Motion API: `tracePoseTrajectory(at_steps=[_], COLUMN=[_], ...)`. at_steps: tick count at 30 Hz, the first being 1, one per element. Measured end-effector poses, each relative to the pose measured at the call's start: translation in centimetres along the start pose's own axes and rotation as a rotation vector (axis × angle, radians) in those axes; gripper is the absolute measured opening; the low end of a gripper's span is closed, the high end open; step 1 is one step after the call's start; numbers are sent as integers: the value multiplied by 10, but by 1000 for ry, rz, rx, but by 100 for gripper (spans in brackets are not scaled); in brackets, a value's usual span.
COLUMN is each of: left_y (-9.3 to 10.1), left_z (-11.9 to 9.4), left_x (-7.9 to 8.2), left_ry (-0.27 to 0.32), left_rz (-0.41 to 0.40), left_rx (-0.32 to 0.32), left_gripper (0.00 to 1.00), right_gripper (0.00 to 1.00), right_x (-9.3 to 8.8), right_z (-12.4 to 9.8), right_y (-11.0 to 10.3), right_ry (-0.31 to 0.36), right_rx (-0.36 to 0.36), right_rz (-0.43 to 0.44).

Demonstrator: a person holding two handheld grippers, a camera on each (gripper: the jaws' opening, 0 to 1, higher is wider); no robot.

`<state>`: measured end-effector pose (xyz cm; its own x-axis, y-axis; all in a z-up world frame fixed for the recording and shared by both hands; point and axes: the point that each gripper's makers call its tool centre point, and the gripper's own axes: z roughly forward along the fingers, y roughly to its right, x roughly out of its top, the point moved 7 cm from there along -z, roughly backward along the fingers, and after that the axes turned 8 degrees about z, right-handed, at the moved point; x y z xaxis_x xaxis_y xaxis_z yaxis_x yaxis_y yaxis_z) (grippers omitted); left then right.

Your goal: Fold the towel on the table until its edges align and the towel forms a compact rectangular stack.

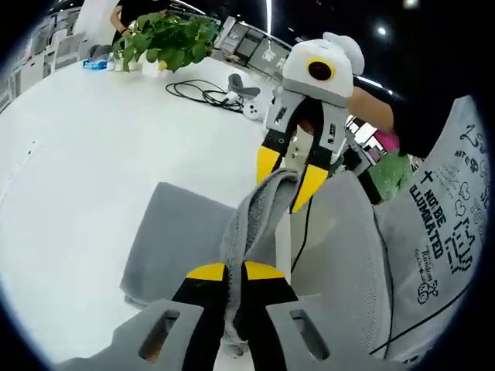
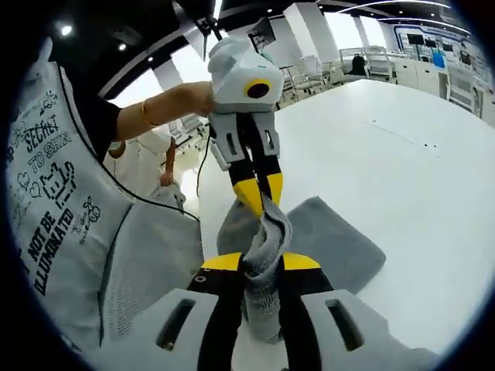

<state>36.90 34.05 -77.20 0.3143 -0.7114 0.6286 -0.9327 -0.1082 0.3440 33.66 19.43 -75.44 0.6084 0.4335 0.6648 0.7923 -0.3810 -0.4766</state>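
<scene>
Left gripper (image 1: pixel 226 272) is seen in the left gripper view with its yellow-tipped jaws closed on a bunched strip of the grey towel (image 1: pixel 178 239), which is pinched between them. From that grip the towel is stretched upward to the right gripper (image 1: pixel 290 182), whose jaws are likewise clamped on the cloth. The rest of the towel is spread flat on the white table (image 1: pixel 85 147), below and to the left of the raised strip. Beyond the towel, a coiled black cable (image 1: pixel 203 94) and a white fan (image 1: pixel 246 90) are seen on the table, and a leafy plant (image 1: pixel 166 37) is set farther back. A person's printed white shirt (image 1: pixel 445 209) is seen to the right of the towel, with a forearm (image 1: pixel 371 108) behind the right gripper.

In the right gripper view, the right gripper (image 2: pixel 261 264) is shown closed on a thick fold of the towel (image 2: pixel 340 239), which is gripped between the yellow tips. The fold is drawn up to the left gripper (image 2: pixel 259 202), whose jaws are shut on the cloth just above. The flat part of the towel is laid on the table (image 2: pixel 402 147) to the right of the fold. The shirt (image 2: pixel 58 193) is seen to the left of the towel, and a hand (image 2: pixel 182 100) is wrapped on the left gripper's body.
</scene>
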Motion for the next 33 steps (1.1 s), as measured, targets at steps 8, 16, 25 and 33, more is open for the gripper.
tracePoseTrajectory(at_steps=[8,16,25,33], left_y=[-6,0,-7,-11], left_z=[-1,-1,5,16], left_x=[-6,-36,-66,-73], left_ry=[35,20,154,296], left_rz=[-58,-3,-169,-279], left_rx=[33,33,130,174], left_gripper=[13,42,34,21], right_gripper=[7,7,7,7], right_x=[0,0,-2,-4], right_z=[1,3,3,9], right_y=[10,17,26,40], right_ry=[43,102,134,209], right_rx=[-5,-14,-19,-16], right_rz=[40,97,134,193])
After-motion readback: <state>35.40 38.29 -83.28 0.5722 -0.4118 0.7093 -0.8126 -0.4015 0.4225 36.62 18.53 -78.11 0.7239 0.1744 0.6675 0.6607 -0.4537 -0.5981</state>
